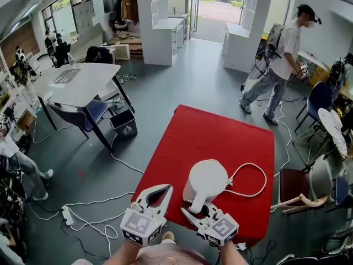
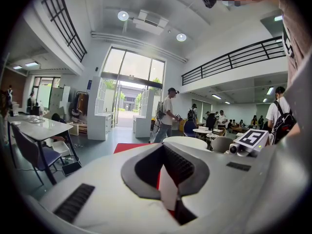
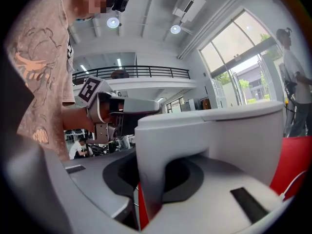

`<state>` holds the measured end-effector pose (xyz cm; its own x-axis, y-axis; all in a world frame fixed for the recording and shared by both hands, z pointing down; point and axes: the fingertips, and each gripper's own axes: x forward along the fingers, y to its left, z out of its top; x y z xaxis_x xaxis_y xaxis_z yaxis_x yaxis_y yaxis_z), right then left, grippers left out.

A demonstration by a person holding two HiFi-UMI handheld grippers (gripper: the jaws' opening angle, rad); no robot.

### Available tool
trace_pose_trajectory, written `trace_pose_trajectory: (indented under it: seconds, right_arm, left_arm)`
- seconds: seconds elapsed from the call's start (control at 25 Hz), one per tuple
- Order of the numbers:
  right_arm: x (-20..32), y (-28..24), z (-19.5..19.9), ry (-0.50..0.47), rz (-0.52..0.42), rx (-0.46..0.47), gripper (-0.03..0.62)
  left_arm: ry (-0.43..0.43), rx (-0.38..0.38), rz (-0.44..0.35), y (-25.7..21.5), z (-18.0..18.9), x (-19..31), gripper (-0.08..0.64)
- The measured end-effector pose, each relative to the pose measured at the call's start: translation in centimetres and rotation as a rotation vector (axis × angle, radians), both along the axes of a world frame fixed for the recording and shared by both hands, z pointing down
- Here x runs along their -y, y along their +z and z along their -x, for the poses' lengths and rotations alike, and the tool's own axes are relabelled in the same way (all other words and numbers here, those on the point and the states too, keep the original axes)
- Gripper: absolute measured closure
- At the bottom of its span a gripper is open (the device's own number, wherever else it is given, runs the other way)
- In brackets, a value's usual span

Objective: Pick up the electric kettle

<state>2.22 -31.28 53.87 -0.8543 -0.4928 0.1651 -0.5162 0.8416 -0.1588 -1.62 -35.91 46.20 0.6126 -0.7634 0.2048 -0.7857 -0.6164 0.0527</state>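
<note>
The right gripper (image 1: 199, 208) holds the white kettle (image 1: 207, 180) by its handle (image 3: 150, 177), with the jaws pressed narrow on both sides of it. The kettle stands just in front of this gripper on the red table (image 1: 220, 137). The left gripper (image 1: 164, 190), beside it on the left, is empty, its jaw tips together

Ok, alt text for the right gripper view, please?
Right gripper, jaws closed on the handle of the white kettle, which fills the centre and right. A red table shows at right, the person's shirt at left.
</note>
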Motion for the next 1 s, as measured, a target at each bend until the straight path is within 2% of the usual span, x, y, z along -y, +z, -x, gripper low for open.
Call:
trace_pose_trajectory:
  seconds: [0.28,0.56,0.76,1.0]
  right_arm:
    - [1.1,-1.3,-0.6,0.033,0.024,0.042,0.482]
    - [2.2,-4.4,-2.3,0.103,0.056,0.17,0.488]
    - [1.6,-6.1,-3.2,0.124,0.036,0.17,0.489]
    - [0.8,-11.5,-3.8,0.114,-0.014,0.164,0.488]
  left_arm:
    - [0.001,-0.002,-0.005,0.0,0.2,0.0,0.56]
    - [-0.006,0.001,-0.01,-0.1,0.7,-0.3,0.56]
    - [0.001,-0.001,-0.013,-0.1,0.5,-0.5,0.56]
    - [0.023,-0.017,-0.024,-0.6,-0.7,-0.8,0.56]
